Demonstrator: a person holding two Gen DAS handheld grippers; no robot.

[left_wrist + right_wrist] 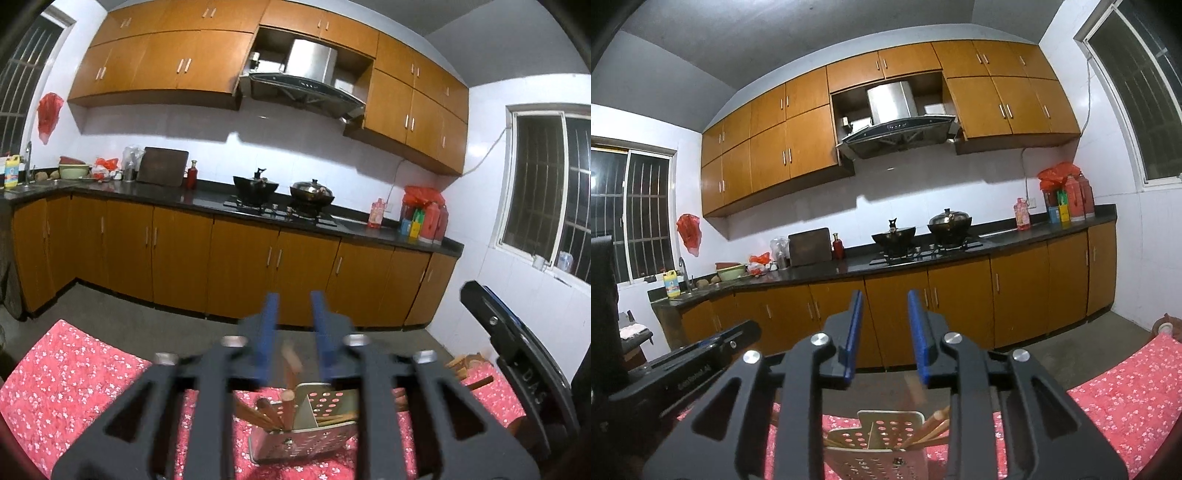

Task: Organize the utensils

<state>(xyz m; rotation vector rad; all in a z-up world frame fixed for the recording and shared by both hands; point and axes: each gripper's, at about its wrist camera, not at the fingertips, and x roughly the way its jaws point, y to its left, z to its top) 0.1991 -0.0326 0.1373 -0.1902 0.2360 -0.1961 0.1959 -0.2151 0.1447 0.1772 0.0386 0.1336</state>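
- Left gripper [294, 314]: blue fingers parted, pads clear of everything. A blurred wooden stick [291, 360] shows in the gap below the tips, touching neither pad; it looks to be mid-fall, though the blur makes that uncertain.
- Right gripper [884, 321]: fingers parted too, nothing pressed between them. A faint blurred stick [914, 387] sits low in the gap, over the holder.
- Holder [306, 439]: perforated metal caddy with a divider, upright on the red floral cloth [74, 387], directly under both grippers.
- Chopsticks [255, 411] and wooden handles stand in the holder's left compartment in the left view; more lie in the other side. In the right view chopsticks [936, 424] lean out to the right.
- More wooden utensils [469, 369] lie on the cloth right of the holder, partly hidden by the right gripper's body.
- Bare grey floor [129, 306] lies between cloth and cabinets.
- Far: orange cabinets [240, 258] under a dark counter; two black pots [284, 188] on the hob, range hood [306, 81] above, red bottles [424, 218] at the right end, sink [26, 184] at the left.
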